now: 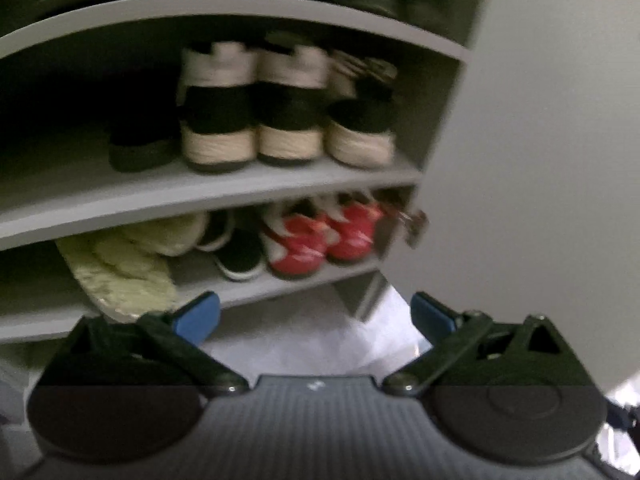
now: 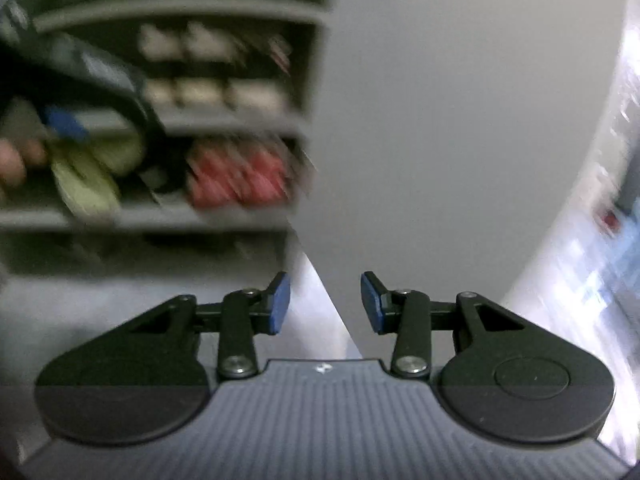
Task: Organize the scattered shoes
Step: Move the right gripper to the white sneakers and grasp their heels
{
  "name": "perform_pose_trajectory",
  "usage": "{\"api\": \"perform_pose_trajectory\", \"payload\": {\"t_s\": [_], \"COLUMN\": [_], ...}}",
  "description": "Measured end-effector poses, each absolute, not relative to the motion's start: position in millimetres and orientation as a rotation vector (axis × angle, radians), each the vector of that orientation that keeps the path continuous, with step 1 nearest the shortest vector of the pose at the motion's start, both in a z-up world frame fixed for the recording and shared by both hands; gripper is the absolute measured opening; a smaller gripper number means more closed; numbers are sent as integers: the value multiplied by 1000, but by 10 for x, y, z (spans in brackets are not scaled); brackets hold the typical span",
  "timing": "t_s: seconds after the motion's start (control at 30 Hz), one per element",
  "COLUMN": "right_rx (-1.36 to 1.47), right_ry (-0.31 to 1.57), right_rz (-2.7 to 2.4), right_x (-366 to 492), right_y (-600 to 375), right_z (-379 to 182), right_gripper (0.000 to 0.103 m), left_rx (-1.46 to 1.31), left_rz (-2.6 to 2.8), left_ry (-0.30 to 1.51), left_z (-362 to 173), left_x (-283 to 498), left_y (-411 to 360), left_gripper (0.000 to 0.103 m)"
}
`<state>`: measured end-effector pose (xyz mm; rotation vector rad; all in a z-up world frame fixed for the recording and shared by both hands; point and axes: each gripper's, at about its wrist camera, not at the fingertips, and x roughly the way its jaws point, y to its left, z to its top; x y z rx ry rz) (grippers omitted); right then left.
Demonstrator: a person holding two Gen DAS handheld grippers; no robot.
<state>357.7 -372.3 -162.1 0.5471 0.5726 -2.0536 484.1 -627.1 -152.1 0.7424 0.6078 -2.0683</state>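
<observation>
The grey shoe cabinet (image 1: 240, 184) is standing open, and everything else is sitting in relation to it. On its middle shelf, three high-top sneakers (image 1: 256, 108) in black and white with cream soles are lining up heels outward, with a dark shoe (image 1: 140, 148) just beside them on the left. On the shelf below, a pair of red and white sneakers (image 1: 324, 236) is sitting at the right end, a black shoe with a white sole (image 1: 240, 256) is lying next to them, and pale green slippers (image 1: 124, 264) are leaning out over the shelf's front edge. The cabinet's door (image 1: 540, 140) is swinging out on the right, filling that side of both views.

The left gripper (image 1: 316, 318) is hovering released before the lowest shelf, its jaws wide apart and empty, one blue pad close by the green slippers. The right gripper (image 2: 325, 304) is also hanging released, nothing between its pads, facing the door's edge. In the blurred right wrist view, a person's fingers (image 2: 16, 164) are showing left of the slippers.
</observation>
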Motion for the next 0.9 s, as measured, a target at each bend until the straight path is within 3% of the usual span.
{"api": "perform_pose_trajectory", "payload": {"t_s": [0.13, 0.2, 0.27, 0.4, 0.5, 0.57, 0.7, 0.87, 0.9], "right_rx": [845, 1061, 1240, 1436, 1484, 1484, 1548, 1495, 1464], "right_ry": [515, 433, 216, -190, -124, 15, 286, 286, 299], "right_rz": [-2343, -2488, -2581, -2711, -2727, -2708, -2626, -2665, -2667], "right_x": [3128, 2863, 2659, 2406, 2246, 2154, 1986, 1966, 2001], "right_y": [-2898, -2424, -1986, -1392, -1395, -1500, -1813, -1859, -1853], "right_z": [-2212, -2582, -2905, -3392, -3672, -3838, -4086, -4229, -4223], "right_gripper": [43, 58, 76, 78, 78, 77, 57, 54, 49], "left_rx": [821, 840, 857, 904, 918, 926, 929, 904, 897], "left_rz": [-2100, -2092, -2083, -2039, -2033, -2031, -2032, -2062, -2071], "left_ry": [604, 584, 570, 585, 579, 584, 584, 539, 512], "left_z": [-1648, -1691, -1724, -1803, -1815, -1823, -1818, -1781, -1774], "left_x": [4778, 4782, 4781, 4799, 4820, 4830, 4821, 4789, 4778], "left_y": [-6102, -6067, -6051, -6076, -6052, -6034, -5986, -5857, -5814], "left_gripper": [102, 102, 102, 102, 102, 102, 102, 102, 102]}}
